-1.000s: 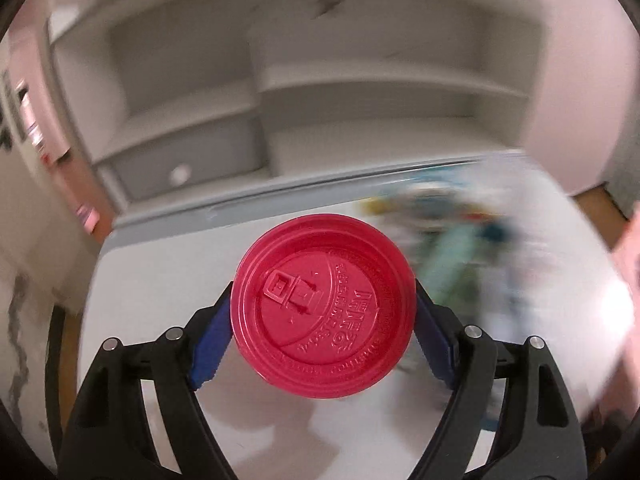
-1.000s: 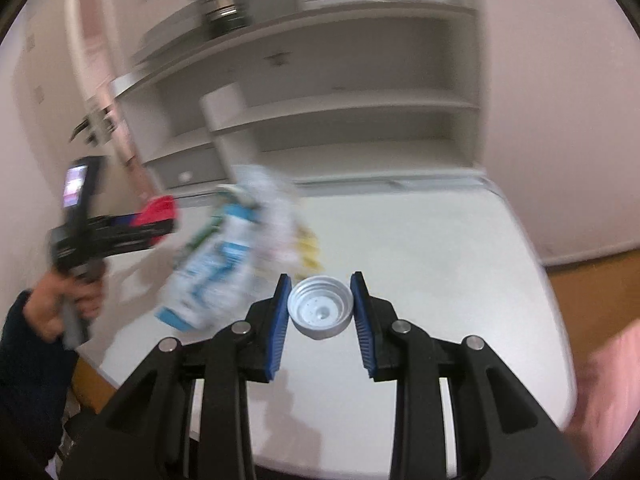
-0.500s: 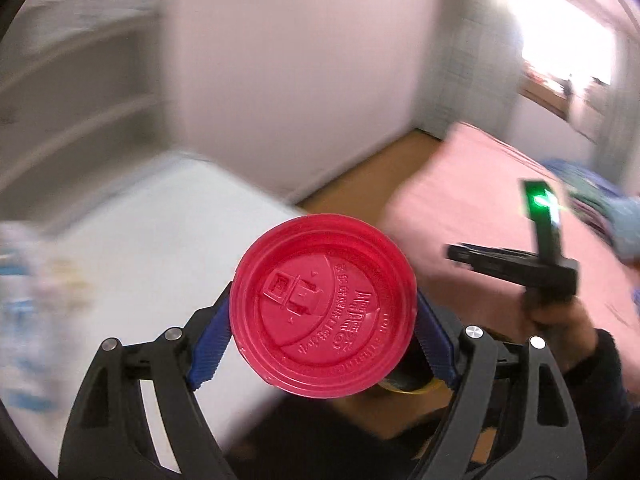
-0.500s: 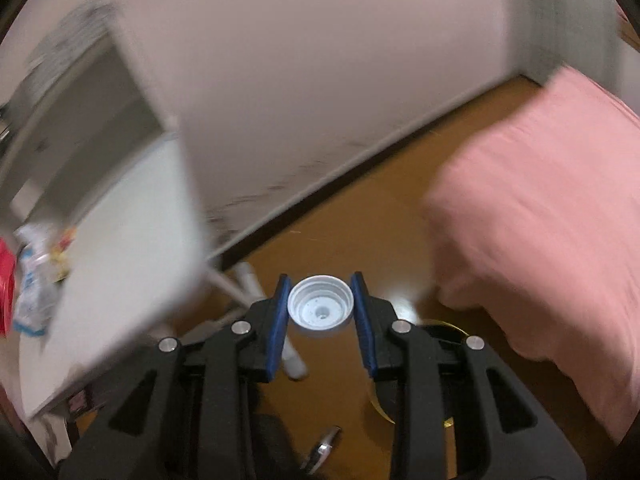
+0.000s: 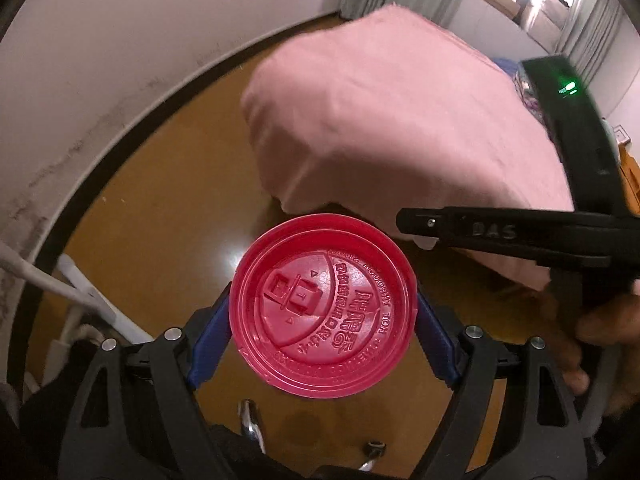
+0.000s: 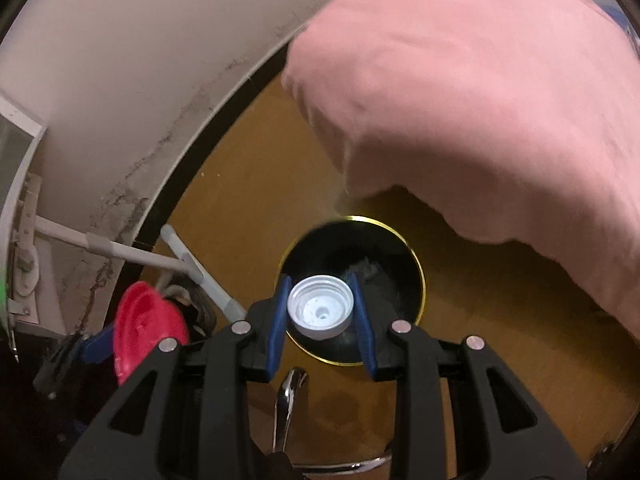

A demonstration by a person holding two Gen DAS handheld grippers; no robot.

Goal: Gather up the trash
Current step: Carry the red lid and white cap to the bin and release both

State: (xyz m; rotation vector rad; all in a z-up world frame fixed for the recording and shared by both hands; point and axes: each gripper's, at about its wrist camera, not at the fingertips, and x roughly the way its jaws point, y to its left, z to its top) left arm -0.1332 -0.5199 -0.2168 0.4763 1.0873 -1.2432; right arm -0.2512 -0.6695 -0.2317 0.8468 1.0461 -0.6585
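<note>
Two grips were on at once: the right gripper (image 6: 321, 309) was clenched on a small white plastic screw cap (image 6: 320, 312), pads on its rim, while the left gripper (image 5: 323, 322) had its jaws spread wide yet squeezing the edge of a round red plastic cup lid (image 5: 322, 307). Outward from the right jaws, the cap hung over the mouth of a black round bin with a gold rim (image 6: 416, 264) on the brown wooden floor (image 6: 480, 300), a pink bedspread (image 6: 480, 92) draped just beyond. The red lid sat off to the bin's left, near white table legs (image 5: 84, 296). My call: the cap could drop right there, a clean release would do it; the lid needed carrying across over the opening first, or it would likely clip the rim.
</note>
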